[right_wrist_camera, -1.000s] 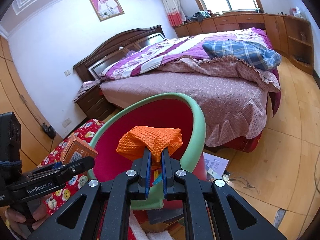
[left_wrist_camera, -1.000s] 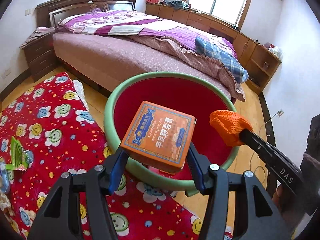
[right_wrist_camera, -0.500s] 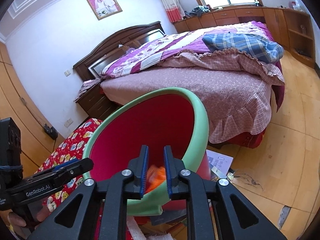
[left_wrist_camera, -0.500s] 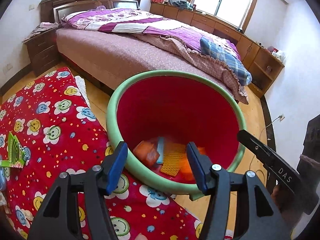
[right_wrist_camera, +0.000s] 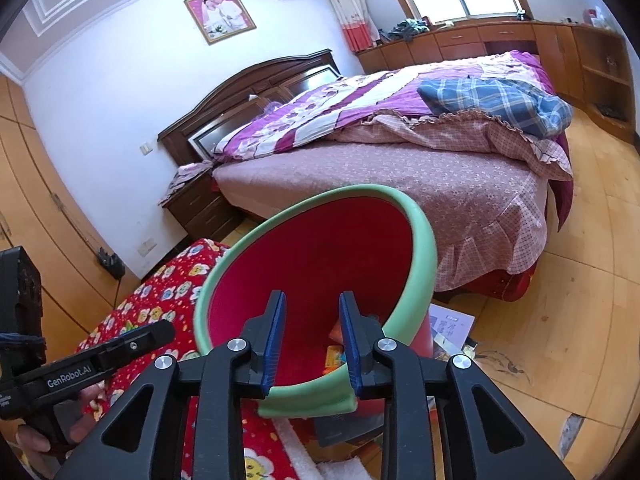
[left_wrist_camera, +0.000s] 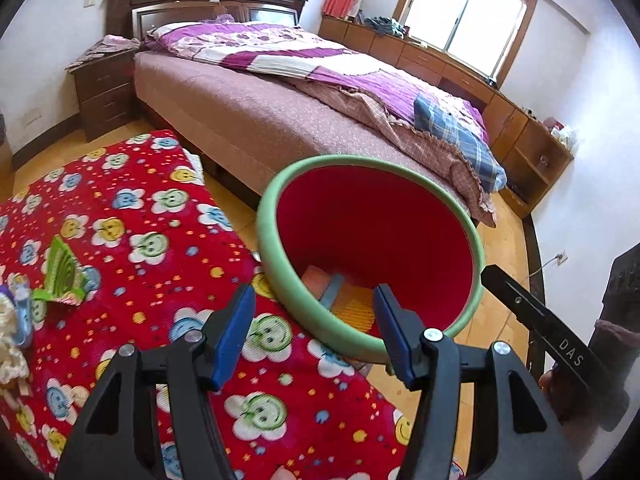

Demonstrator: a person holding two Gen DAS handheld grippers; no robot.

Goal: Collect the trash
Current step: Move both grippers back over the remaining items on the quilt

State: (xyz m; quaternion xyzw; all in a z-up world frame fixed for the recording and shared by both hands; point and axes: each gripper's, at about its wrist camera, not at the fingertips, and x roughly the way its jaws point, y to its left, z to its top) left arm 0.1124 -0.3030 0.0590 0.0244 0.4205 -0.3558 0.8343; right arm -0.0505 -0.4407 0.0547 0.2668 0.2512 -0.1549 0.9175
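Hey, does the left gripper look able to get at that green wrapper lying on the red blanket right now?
Probably yes. The left gripper is open and empty, and the green wrapper lies exposed on the red blanket off to its left, with nothing between them. It would need to swing away from the bin.

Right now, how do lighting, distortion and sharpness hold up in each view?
Left wrist view: window blown out white, strong fisheye bending of the bed, dark corner vignette, bin sharp. Right wrist view: even daylight, curved floorboards, claw sharp, no motion blur.
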